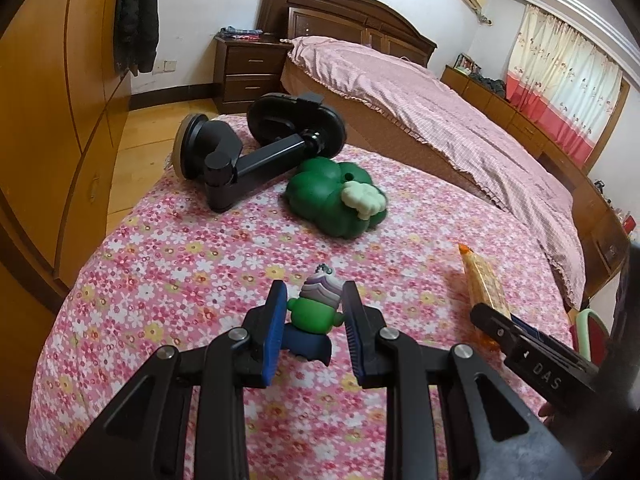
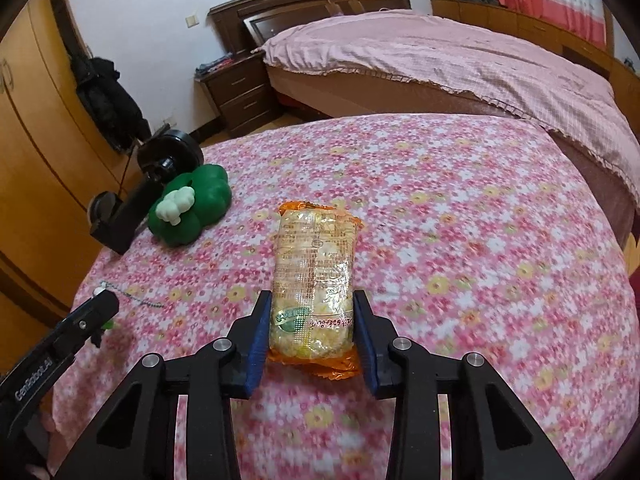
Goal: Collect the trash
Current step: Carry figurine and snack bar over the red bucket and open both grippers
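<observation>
A small green figure keychain with a purple-white top (image 1: 316,314) lies on the pink floral cover (image 1: 200,280) between the fingers of my left gripper (image 1: 314,300); the blue pads sit right beside it, the right one touching. My right gripper (image 2: 312,308) is shut on an orange and clear snack packet (image 2: 314,276), holding its near end, the far end pointing away. The packet (image 1: 482,284) and right gripper (image 1: 520,344) show at the right of the left wrist view. The left gripper (image 2: 96,312) shows at the lower left of the right wrist view.
A green squishy toy with a pale clover (image 1: 336,200) and a black phone holder with suction cup (image 1: 256,148) lie at the far left of the cover. Beyond are a bed with a pink checked spread (image 1: 460,120), a dark nightstand (image 1: 248,72) and wooden wardrobes (image 1: 60,120).
</observation>
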